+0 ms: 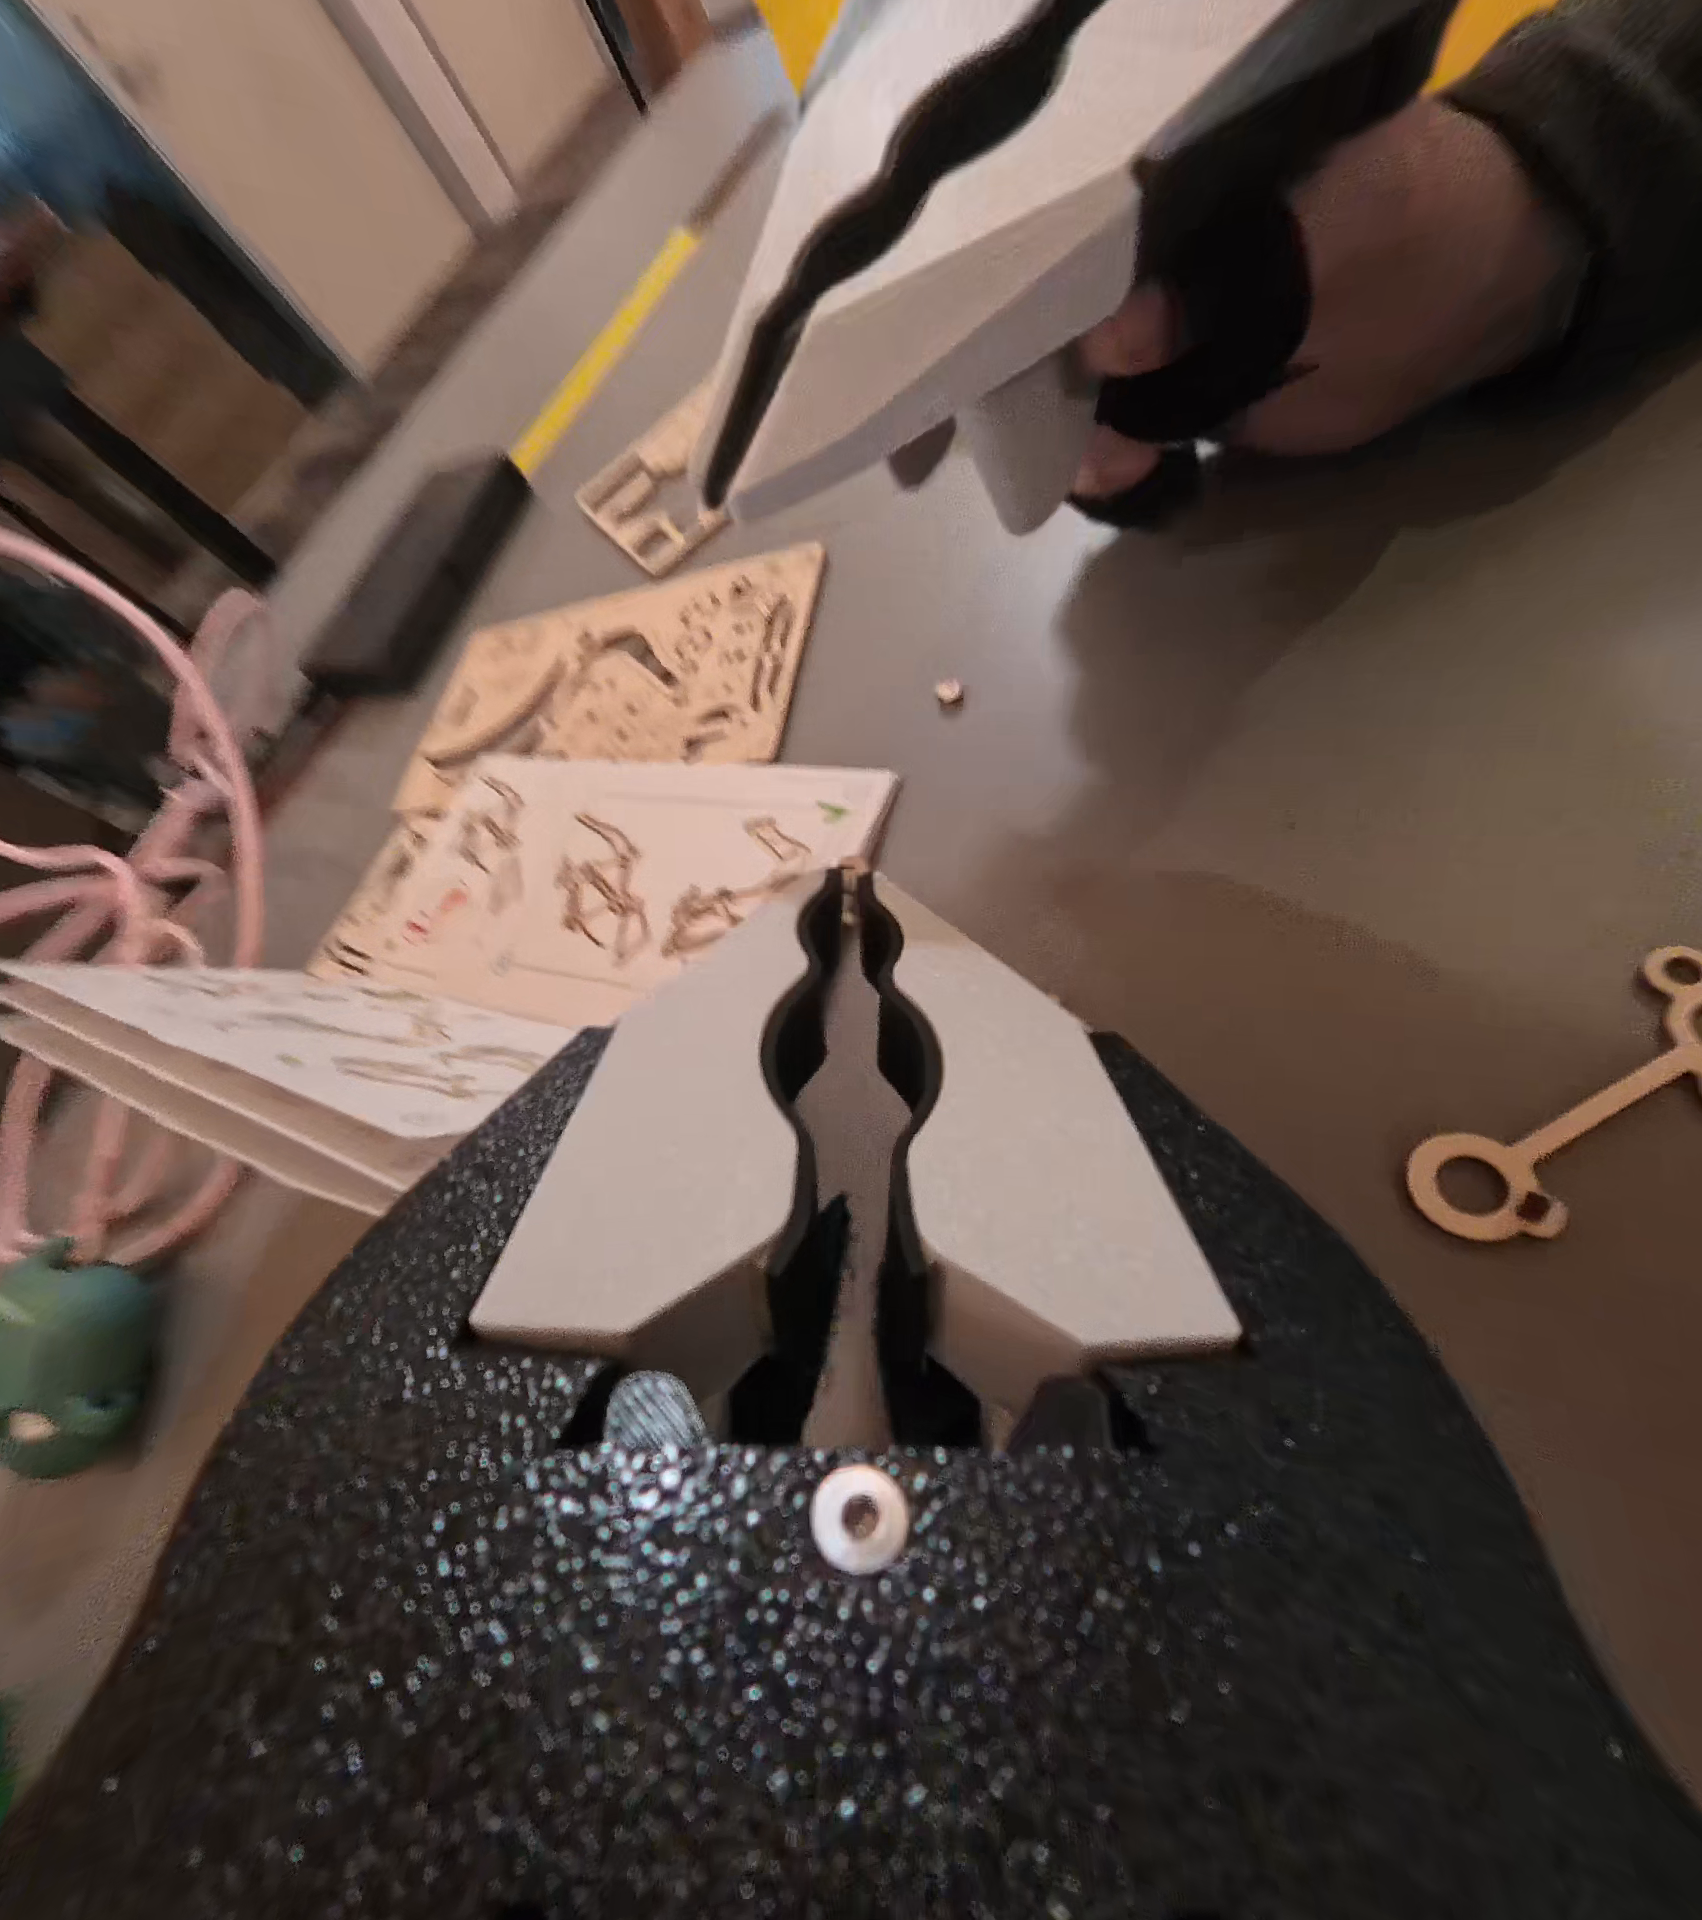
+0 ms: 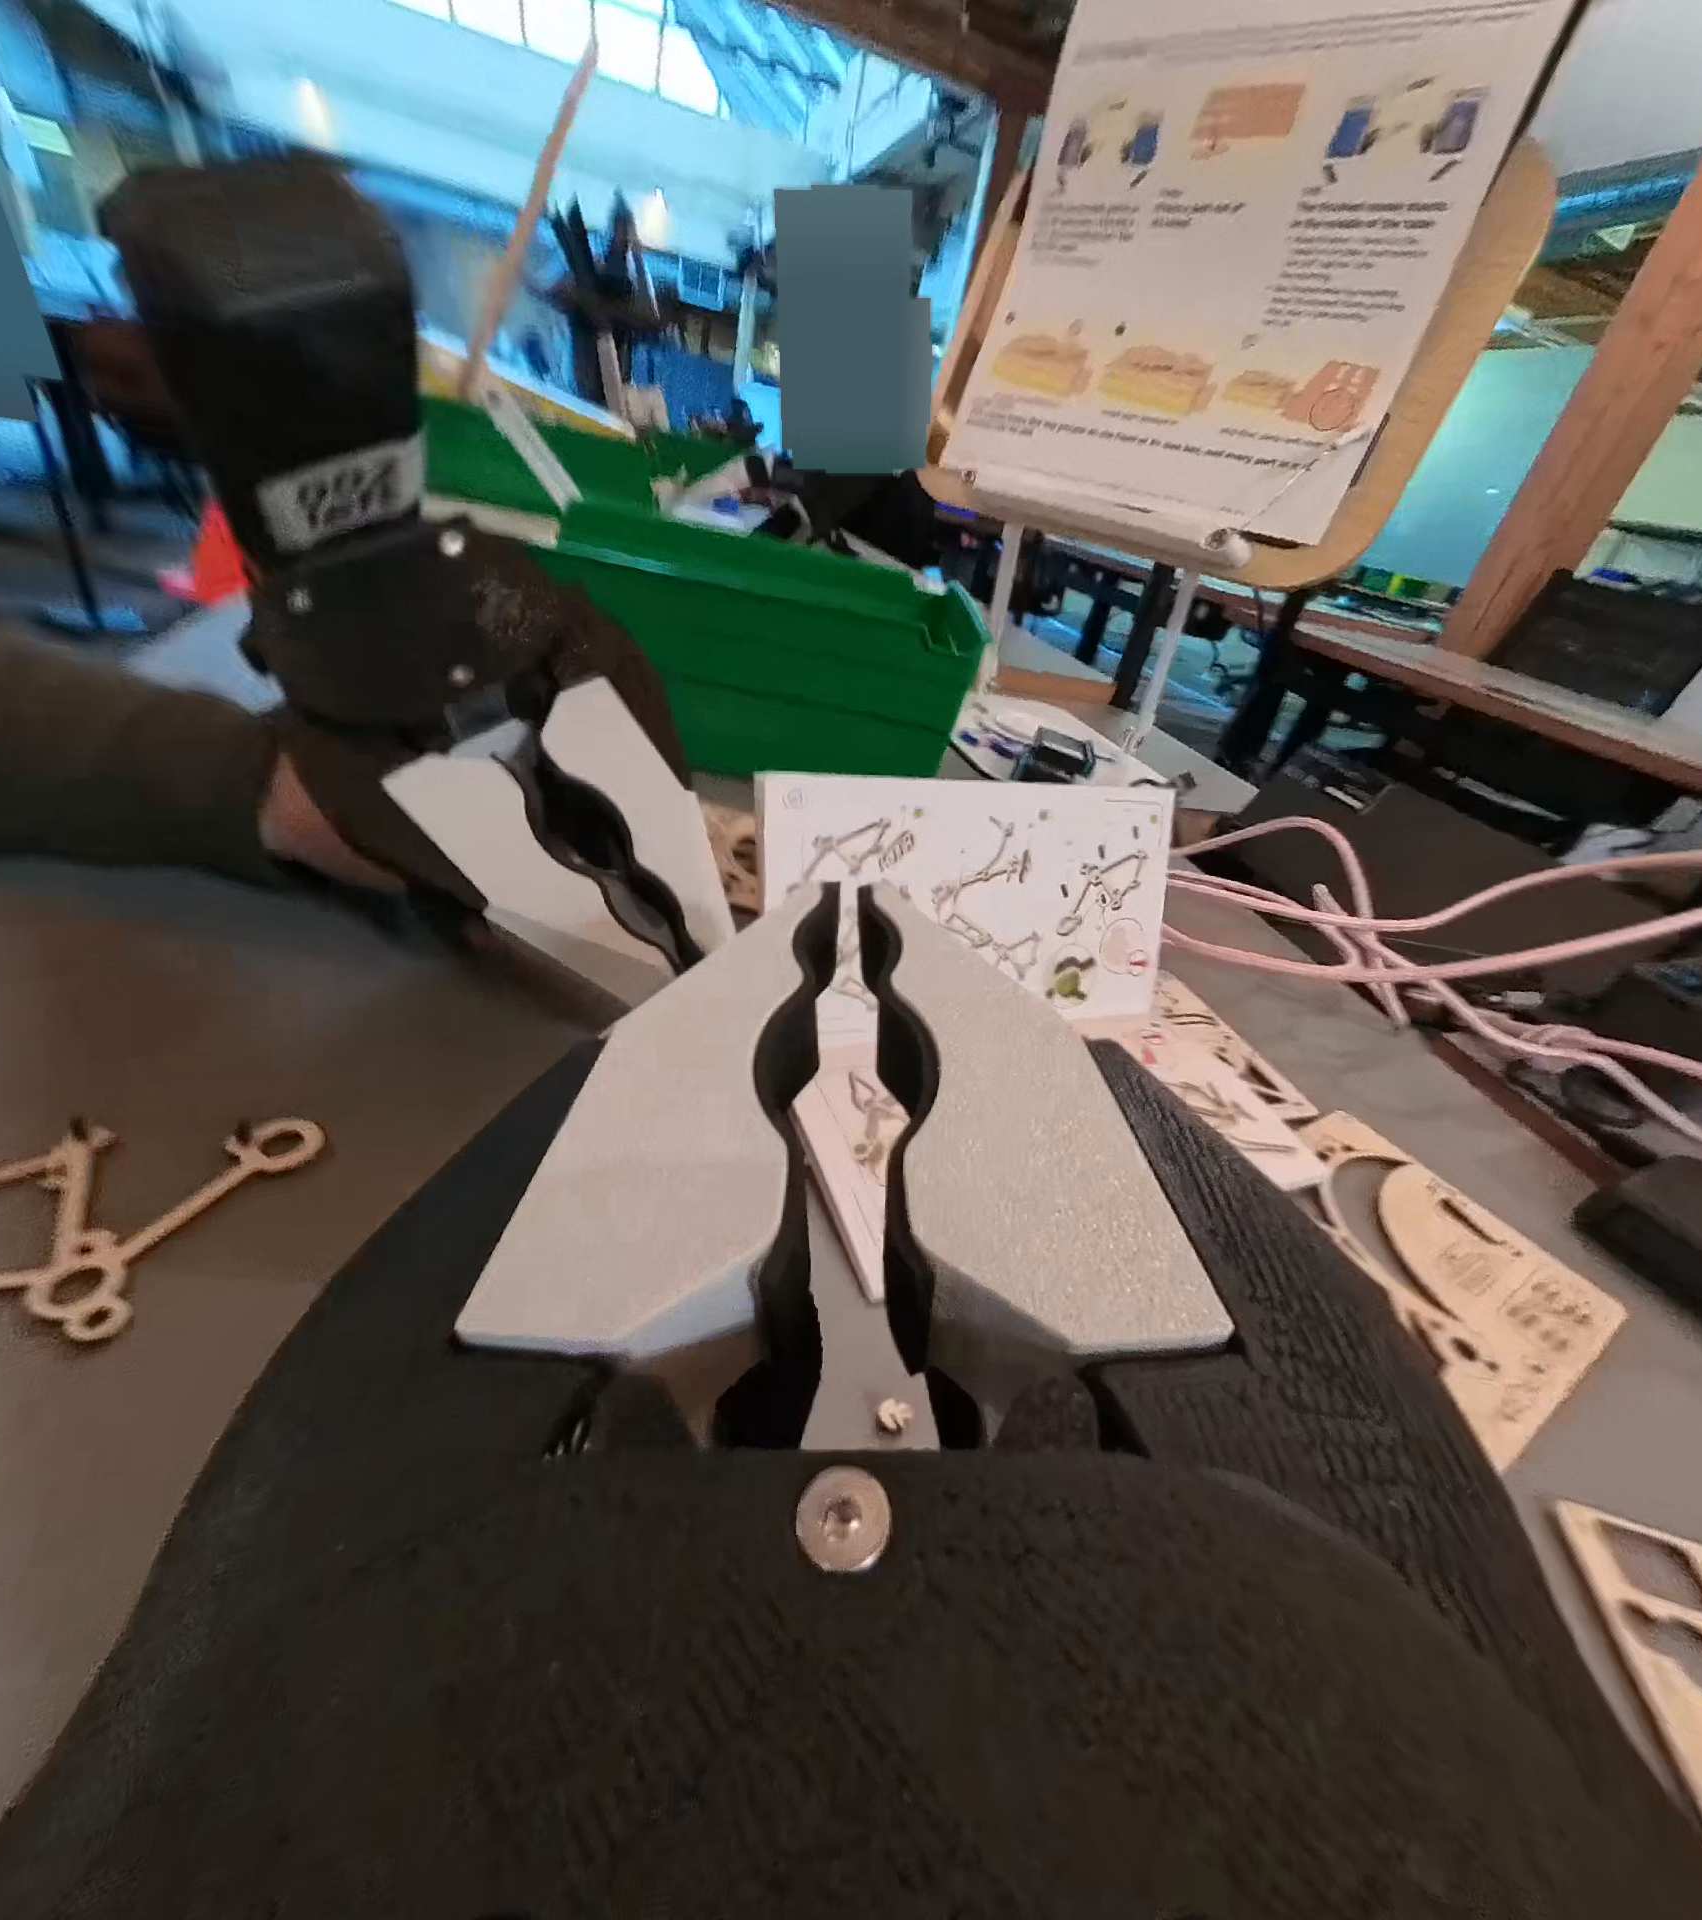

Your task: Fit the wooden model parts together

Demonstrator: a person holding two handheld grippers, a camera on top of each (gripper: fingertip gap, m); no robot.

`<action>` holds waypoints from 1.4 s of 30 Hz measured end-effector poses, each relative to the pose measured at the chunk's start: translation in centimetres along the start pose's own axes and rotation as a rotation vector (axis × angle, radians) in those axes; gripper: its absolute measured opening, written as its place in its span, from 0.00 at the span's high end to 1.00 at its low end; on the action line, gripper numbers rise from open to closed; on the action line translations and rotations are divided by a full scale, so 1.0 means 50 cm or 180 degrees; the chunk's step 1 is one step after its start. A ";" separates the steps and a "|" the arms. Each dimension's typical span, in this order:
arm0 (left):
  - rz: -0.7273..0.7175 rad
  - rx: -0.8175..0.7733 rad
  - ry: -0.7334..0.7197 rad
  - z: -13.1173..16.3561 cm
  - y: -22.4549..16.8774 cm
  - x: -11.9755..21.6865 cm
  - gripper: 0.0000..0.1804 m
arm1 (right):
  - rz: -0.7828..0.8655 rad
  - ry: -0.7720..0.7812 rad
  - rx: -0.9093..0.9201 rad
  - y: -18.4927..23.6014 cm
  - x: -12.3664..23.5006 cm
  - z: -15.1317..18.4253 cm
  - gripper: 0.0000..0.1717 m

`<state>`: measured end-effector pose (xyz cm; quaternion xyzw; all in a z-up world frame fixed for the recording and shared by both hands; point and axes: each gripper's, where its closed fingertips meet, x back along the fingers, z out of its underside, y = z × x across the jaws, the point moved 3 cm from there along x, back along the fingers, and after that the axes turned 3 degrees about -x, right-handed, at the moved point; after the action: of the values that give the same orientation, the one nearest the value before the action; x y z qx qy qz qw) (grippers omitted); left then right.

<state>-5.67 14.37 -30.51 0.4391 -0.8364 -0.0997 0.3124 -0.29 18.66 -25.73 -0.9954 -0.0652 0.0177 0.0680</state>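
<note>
A flat wooden frame part (image 1: 1657,1091) with rings and struts lies on the grey table; it also shows in the right wrist view (image 2: 78,1236). My left gripper (image 1: 852,883) is shut and hovers over the corner of an open instruction booklet (image 1: 618,894). My right gripper (image 2: 847,899) is shut, and its tips point at the upright booklet page (image 2: 961,894). In the left wrist view my right gripper (image 1: 722,488) hangs tip-down at a small punched wooden sheet (image 1: 644,509). My left gripper (image 2: 660,925) shows to the left of it. A tiny wooden peg (image 1: 949,691) lies loose.
A larger punched wooden sheet (image 1: 618,675) lies behind the booklet, and more sheets (image 2: 1449,1278) lie at the right. Pink cables (image 2: 1449,914), a black block (image 2: 1699,1247), a green bin (image 2: 774,644), a sheet on a stand (image 2: 1242,260) and a green figure (image 1: 57,1371) ring the table. The grippers' ends are close to 6 cm from one another. My left tips are roughly 9 cm from the tiny wooden peg (image 1: 949,691). My right wrist view (image 2: 894,1420) looks at it from another angle.
</note>
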 end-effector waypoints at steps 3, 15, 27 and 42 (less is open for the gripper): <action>-0.0473 -0.0568 -0.0361 -0.041 0.008 0.025 1.00 | -0.0300 -0.0214 -0.0653 0.002 0.006 -0.012 0.96; -0.1010 -0.1377 -0.0747 -0.097 -0.010 0.060 1.00 | -0.1227 -0.0137 -0.1560 0.054 -0.008 -0.010 0.96; -0.1071 -0.1453 -0.0720 -0.098 -0.010 0.061 1.00 | -0.1124 -0.0091 -0.1503 0.051 -0.010 -0.007 0.97; -0.1087 -0.1498 -0.0700 -0.098 -0.011 0.059 1.00 | -0.1142 -0.0070 -0.1464 0.055 -0.011 -0.007 1.00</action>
<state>-3.52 12.22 -25.62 0.4755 -0.7333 -0.3886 0.2918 -0.46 15.83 -25.77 -0.9570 -0.2432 0.0009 -0.1581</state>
